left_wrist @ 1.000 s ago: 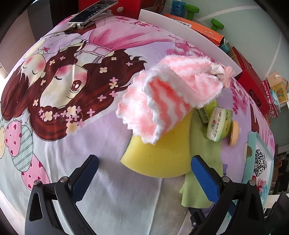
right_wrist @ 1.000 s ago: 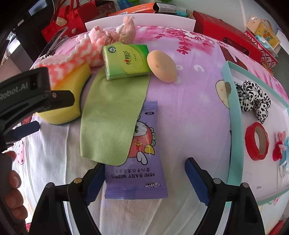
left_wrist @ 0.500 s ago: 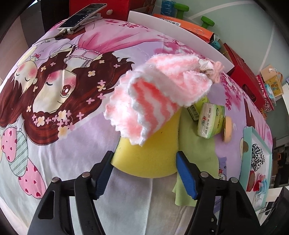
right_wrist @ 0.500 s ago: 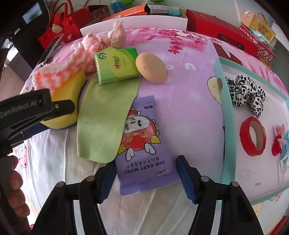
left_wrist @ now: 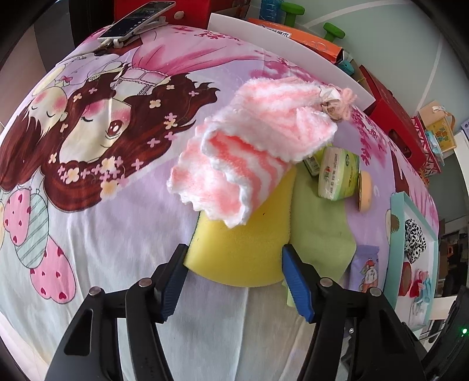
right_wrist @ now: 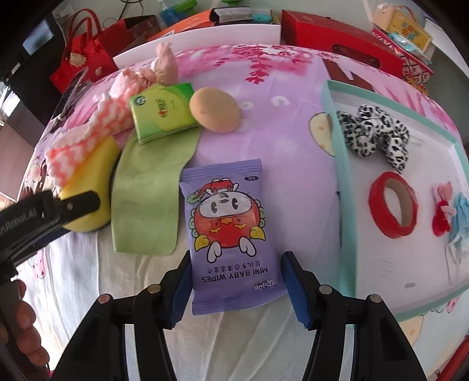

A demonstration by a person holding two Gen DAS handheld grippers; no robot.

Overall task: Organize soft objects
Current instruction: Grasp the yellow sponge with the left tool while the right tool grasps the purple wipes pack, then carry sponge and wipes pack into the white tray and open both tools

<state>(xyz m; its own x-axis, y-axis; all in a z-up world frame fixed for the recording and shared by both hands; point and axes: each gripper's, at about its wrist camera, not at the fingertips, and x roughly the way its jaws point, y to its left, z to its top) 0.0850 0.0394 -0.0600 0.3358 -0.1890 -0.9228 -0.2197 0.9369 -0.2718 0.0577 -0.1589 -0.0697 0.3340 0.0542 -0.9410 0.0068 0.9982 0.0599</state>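
My left gripper points down at a yellow sponge. Its jaws are closing, and both blue pads touch the sponge's near sides. A pink-and-white fluffy cloth lies over the sponge's far half. My right gripper is closing on a purple baby wipes pack, whose near end sits between the pads with both edges touched. Beside the pack lie a green cloth, a green tissue pack and a beige puff.
A teal-rimmed white tray at the right holds a leopard scrunchie, a red tape roll and small fabric items. A phone lies at the bed's far edge. Red boxes and bags line the back. A hand holds the left gripper.
Both grippers' jaws have narrowed. The left moved forward until its pads flank the sponge. The right shifted until the wipes pack sits between its pads.
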